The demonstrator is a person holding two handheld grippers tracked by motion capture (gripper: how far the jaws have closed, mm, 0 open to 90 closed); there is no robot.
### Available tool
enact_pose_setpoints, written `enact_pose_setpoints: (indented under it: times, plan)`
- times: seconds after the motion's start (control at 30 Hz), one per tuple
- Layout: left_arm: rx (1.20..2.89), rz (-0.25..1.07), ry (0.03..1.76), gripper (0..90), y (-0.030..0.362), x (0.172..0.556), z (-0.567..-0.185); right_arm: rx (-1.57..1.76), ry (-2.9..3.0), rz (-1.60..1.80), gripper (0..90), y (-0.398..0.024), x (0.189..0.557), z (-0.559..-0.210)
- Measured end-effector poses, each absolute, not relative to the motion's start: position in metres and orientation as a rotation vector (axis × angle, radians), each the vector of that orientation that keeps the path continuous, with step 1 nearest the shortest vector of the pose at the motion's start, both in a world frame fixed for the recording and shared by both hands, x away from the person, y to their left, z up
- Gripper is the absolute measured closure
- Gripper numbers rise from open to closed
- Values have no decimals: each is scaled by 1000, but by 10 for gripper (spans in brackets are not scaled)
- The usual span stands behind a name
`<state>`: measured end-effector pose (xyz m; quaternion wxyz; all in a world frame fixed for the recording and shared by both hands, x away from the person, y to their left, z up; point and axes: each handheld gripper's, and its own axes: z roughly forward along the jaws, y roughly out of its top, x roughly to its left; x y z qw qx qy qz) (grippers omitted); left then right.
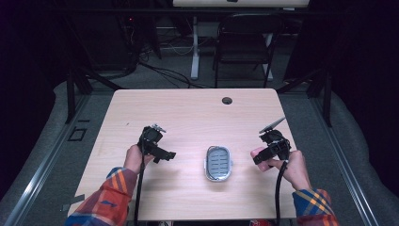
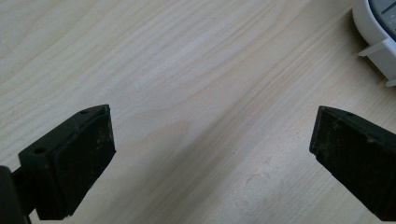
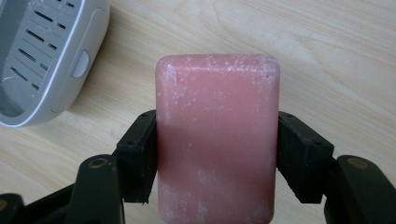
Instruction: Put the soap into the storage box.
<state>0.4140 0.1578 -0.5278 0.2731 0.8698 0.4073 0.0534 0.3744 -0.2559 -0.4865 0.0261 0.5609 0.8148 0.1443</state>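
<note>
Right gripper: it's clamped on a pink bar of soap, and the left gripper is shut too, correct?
Not quite. The right gripper does clamp the pink soap, but the left gripper is open, its jaws standing wide apart over the bare table, as the left gripper view shows.

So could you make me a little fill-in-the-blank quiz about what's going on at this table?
1. The right gripper is clamped on a pink bar of ____.
2. The left gripper has its jaws wide ____, with nothing between them.
3. The grey soap dish lies on the table ____ the two grippers.
4. Inside, the soap dish holds ____.

Missing words: soap; open; between; nothing
</note>
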Motion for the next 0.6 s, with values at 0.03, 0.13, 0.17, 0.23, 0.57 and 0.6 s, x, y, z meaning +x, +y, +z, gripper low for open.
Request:
enact_pose_setpoints:
  times: [0.03,0.13,0.17,0.23,0.57,0.6]
  plan:
    - [2341,146,1095,0,158,414,-528,1725,2539,429,366,-256,376,-485]
    - [2340,148,1096,0,158,414,-528,1724,2548,427,367,-254,377,-485]
    - [2341,147,1095,0,158,414,-528,1721,2546,431,367,-254,377,-483]
    - [2341,143,1097,0,158,415,-528,1727,2545,436,367,-254,378,-483]
    - [2344,145,1092,0,157,416,-528,1693,2582,431,367,-246,382,-475]
    - [2342,145,1091,0,158,415,-528,1688,2587,431,367,-246,383,-474]
